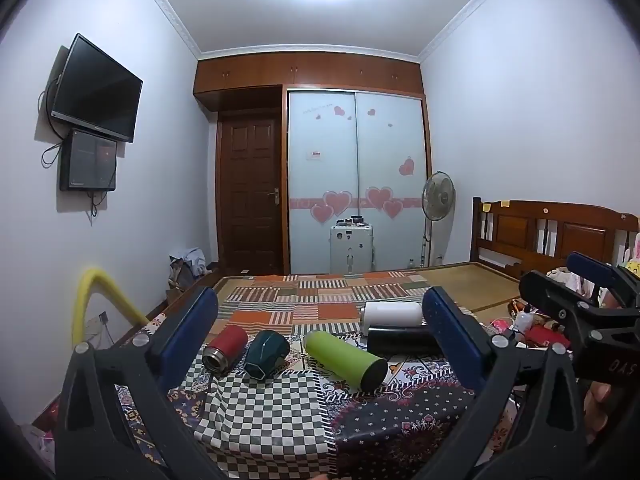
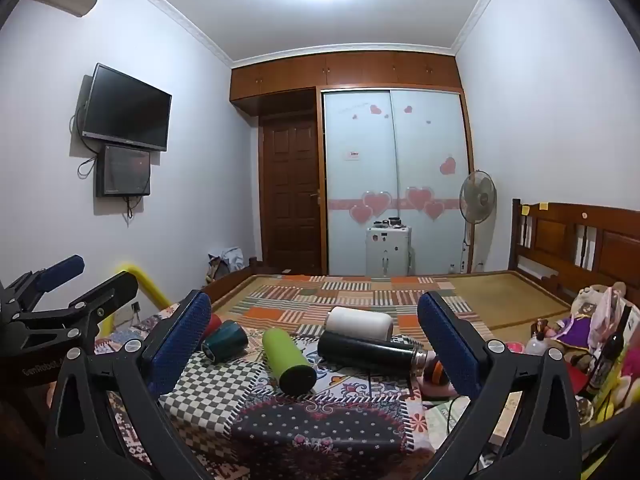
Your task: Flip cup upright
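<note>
Black gripper frames with blue pads fill the foreground of both views. The left gripper (image 1: 320, 328) is held wide apart with nothing between its pads, above the near edge of a patterned cloth (image 1: 260, 412). The right gripper (image 2: 316, 340) is likewise spread wide and empty, and it is seen at the right edge of the left view.

Five vessels are found lying on their sides on the cloth, none upright. A green bottle (image 1: 346, 360) lies nearest, its dark end turned toward the cameras. Just left of it a dark teal cup (image 1: 267, 354) lies tipped over, its faceted base toward the left camera and its mouth toward the right camera (the rim is seen only in the right view). A red flask (image 1: 225, 347) lies beside the cup, its steel mouth facing forward; whether the two touch cannot be told. A black flask (image 2: 368, 352) lies to the right of the green bottle, and a white cup (image 2: 359, 323) is set behind it, close against it.

Beyond the vessels a patchwork mat (image 1: 320, 292) is spread over the bed. A wooden headboard (image 1: 556, 232) is noted at far right. A standing fan (image 1: 439, 196), a wardrobe (image 1: 356, 184) with heart stickers, and a brown door (image 1: 248, 192) occupy the far wall. A television (image 1: 96, 88) is mounted on the left wall.
</note>
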A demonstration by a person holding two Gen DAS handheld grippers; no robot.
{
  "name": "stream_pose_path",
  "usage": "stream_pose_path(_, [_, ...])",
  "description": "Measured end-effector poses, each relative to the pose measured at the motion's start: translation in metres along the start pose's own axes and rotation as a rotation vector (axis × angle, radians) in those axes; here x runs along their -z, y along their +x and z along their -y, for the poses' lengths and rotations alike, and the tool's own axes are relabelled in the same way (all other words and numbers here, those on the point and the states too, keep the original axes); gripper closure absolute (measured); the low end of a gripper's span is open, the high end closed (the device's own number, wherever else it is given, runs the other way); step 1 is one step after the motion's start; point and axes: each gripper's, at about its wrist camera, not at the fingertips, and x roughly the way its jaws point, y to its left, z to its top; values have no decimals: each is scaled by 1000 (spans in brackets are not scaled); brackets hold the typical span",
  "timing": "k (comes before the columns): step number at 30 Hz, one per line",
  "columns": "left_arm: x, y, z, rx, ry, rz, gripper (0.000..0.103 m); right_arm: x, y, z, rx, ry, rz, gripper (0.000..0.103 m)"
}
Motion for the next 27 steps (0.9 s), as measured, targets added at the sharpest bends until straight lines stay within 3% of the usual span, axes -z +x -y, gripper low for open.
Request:
stream_pose_path(10, [-3, -18, -18, -24, -13, 10, 0, -2, -3, 2, -3, -1, -3, 0])
stream_pose_path(12, [0, 3, 0, 1, 14, -12, 0, -1, -2, 2, -5, 0, -2, 0])
stream_pose_path(27, [0, 2, 1, -5, 14, -1, 0, -2, -2, -6, -23, -1, 2, 0])
